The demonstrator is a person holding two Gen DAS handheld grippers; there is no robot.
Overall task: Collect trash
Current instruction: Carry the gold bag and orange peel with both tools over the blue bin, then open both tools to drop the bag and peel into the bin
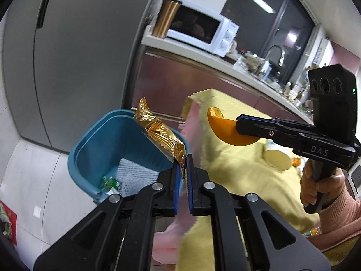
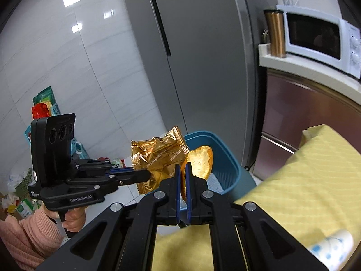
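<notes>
Landmark: a blue plastic bin (image 1: 108,140) standing on the pale tiled floor, beside the corner of a table under a yellow cloth (image 1: 237,169).
Left gripper (image 1: 183,164): jaws pinched nearly together on the bottom edge of a gold foil wrapper (image 1: 158,133); the blue pads press the foil from both sides.
Gold foil wrapper: crumpled, standing up from the left gripper's tips and leaning over the table-side rim of the bin; in the right wrist view it hangs in front of the bin's near rim (image 2: 158,155).
Right gripper (image 2: 183,169): jaws closed tight on an orange peel (image 2: 200,160), a thin curved piece caught by its edge between the pads.
Orange peel: in the left wrist view (image 1: 225,131) it is held in the air over the yellow cloth, on the table side of the bin and close to it; the pale inside faces the right wrist camera.
Bin contents: a white mesh-patterned sheet (image 1: 133,176) on the bottom, and a small green and clear scrap (image 1: 109,181), perhaps a sweet wrapper, too small to tell.
Hands: each grips a black handle; pink knitted sleeves (image 1: 338,221) at both wrists.
On the table, away from the bin: a pale paper cup (image 1: 276,155) lying on its side on the cloth.
Behind the bin: a grey refrigerator (image 1: 79,56); to its right a counter with a white microwave (image 1: 203,29) and a copper tumbler (image 1: 165,18).
</notes>
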